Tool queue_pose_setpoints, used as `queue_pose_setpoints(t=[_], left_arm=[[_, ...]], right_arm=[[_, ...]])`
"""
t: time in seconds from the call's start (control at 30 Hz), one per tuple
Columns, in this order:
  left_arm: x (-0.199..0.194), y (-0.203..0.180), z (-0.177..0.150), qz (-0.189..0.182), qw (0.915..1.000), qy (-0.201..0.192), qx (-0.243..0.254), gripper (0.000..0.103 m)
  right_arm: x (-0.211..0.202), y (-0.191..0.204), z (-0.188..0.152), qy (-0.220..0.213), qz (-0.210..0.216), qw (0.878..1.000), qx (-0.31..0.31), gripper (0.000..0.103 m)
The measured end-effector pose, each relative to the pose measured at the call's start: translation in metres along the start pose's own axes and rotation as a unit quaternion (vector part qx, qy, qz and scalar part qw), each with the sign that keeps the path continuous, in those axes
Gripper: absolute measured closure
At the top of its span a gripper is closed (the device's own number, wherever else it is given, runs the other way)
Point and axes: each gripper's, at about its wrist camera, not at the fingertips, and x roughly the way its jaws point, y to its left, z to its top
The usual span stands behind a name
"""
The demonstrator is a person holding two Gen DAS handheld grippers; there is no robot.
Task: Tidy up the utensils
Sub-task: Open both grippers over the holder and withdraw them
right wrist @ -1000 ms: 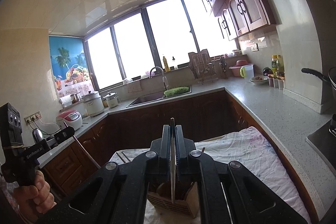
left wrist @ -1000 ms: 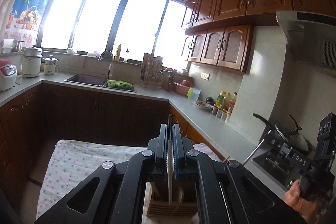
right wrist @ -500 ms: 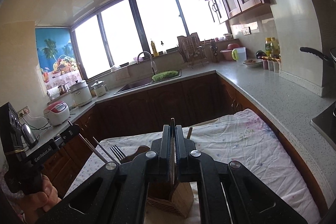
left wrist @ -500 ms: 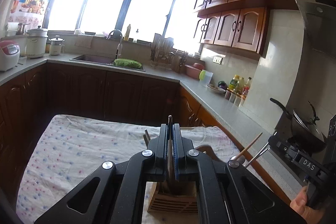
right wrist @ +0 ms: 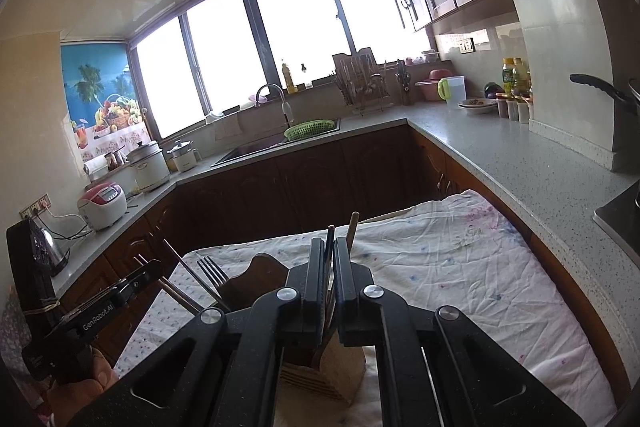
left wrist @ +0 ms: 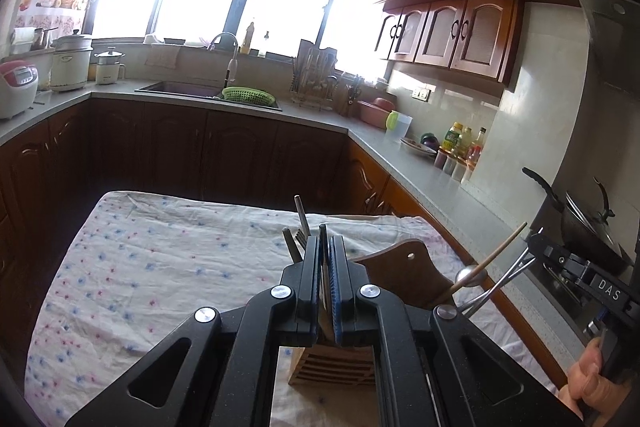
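A wooden utensil holder (left wrist: 334, 367) stands near the front edge of a table draped in a flower-dotted cloth (left wrist: 160, 267), directly below both grippers. The left gripper (left wrist: 327, 267) is pressed together on a thin utensil handle (left wrist: 325, 279), and the right gripper (right wrist: 329, 267) likewise pinches a thin dark handle (right wrist: 329, 247); what kind of utensil each one is cannot be told. A fork (right wrist: 212, 273) and other handles already stand in the holder.

Most of the cloth beyond the holder lies bare, offering open room up to its far edge, where dark cabinet doors (left wrist: 224, 155) close the space. A grey countertop (right wrist: 520, 163) runs along the table's right side, its edge close to the cloth.

From the left view, the right gripper's body reads "DAS" (left wrist: 610, 290); from the right view, the left one reads "GenRobot.AI" (right wrist: 98, 317).
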Motion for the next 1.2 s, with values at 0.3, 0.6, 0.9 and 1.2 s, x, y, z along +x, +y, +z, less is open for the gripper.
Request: queue_pose_setpoints(t=[0.3,0.6,0.9,1.2], left_arm=[[-0.023,0.001,0.0,-0.017,0.9998,0.005,-0.009,0.074],[-0.082,0.01,-0.02,-0.008,0.9992,-0.03,-0.026,0.034],[-0.131,0.016,-0.084,0.025,0.9991,0.0,-0.033,0.025],[-0.14,0.019,-0.127,0.044,0.9954,0.069,-0.049,0.025]], right_arm=[[-0.008,-0.006,0.001,-0.008,0.013,1.0,0.015,0.084],[-0.047,-0.016,-0.003,-0.041,0.027,0.998,0.047,0.048],[-0.075,-0.027,-0.052,-0.016,0.025,0.998,0.063,0.023],[-0.077,-0.039,-0.12,0.061,0.011,0.995,0.077,0.023]])
